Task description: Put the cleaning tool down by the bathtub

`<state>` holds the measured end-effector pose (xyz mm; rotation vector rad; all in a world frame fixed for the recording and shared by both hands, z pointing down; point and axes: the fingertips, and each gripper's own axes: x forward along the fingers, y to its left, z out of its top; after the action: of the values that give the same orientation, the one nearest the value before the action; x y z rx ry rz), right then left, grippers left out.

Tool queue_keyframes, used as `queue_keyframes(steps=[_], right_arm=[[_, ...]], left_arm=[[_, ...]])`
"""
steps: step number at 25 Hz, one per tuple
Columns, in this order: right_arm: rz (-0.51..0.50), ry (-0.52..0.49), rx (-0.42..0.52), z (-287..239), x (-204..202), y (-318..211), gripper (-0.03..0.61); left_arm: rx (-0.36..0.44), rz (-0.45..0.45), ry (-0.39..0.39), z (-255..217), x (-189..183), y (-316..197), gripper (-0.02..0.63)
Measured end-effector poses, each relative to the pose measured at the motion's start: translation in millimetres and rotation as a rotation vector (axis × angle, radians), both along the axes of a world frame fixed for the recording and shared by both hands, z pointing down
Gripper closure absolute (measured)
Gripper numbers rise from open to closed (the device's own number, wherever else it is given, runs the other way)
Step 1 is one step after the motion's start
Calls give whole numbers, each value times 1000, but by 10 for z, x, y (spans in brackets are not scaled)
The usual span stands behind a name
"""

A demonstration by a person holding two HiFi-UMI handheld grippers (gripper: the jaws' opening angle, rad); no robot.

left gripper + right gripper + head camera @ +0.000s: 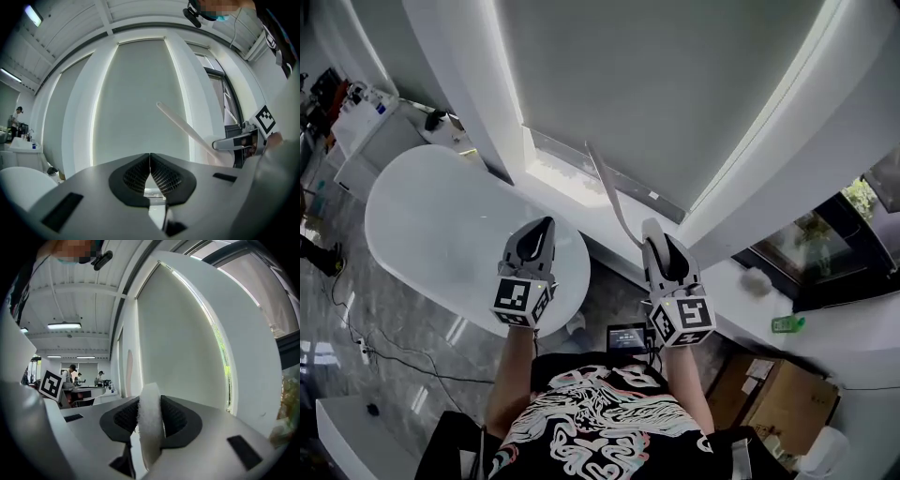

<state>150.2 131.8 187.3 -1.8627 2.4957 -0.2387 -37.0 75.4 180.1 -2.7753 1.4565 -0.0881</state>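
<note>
Left claw (pixel 546 225) and right claw (pixel 650 230) pointed level and forward in the head view, carried side by side on two outstretched forearms. The left one hung over the near end of the white oval bathtub (pixel 422 216). The right one sat just off that end of the bathtub, above the grey floor (pixel 412 347). From the right claw the cleaning tool (pixel 609 187) stuck out as a thin pale strip. It slanted up and away toward the window blind (pixel 656 84), clear of the bathtub and not touching it.

In the left gripper view, the left claw (pixel 149 157) was clenched tip to tip, its ribbed pads meeting with nothing between them. The bathtub (pixel 18 185) curved in at the lower left edge. On the opposite side from the bathtub, the cleaning tool (pixel 187 131) ran as a long, flat, off-white blade. It angled up and toward the bathtub's side from the right claw (pixel 234 142), which gripped its lower end.

In the right gripper view, the right claw (pixel 150 401) was closed on the cleaning tool (pixel 149 427), with both ribbed pads pressing its flat sides. Here the tool looked like a white, fuzzy-faced strip held edge-on and upright between the jaws. Its rounded top stood just above the pads. The left claw's marker cube (pixel 50 383) showed at the left.
</note>
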Motion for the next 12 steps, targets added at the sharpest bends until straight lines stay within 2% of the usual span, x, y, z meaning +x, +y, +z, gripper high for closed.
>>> queue_keyframes(steps=[8, 12], right_arm=[[32, 18, -18, 14, -339, -694, 442], [61, 16, -27, 37, -451, -889, 442]], left_arm=[[-39, 4, 30, 82, -411, -774, 597], [-52, 21, 40, 123, -504, -1032, 597]])
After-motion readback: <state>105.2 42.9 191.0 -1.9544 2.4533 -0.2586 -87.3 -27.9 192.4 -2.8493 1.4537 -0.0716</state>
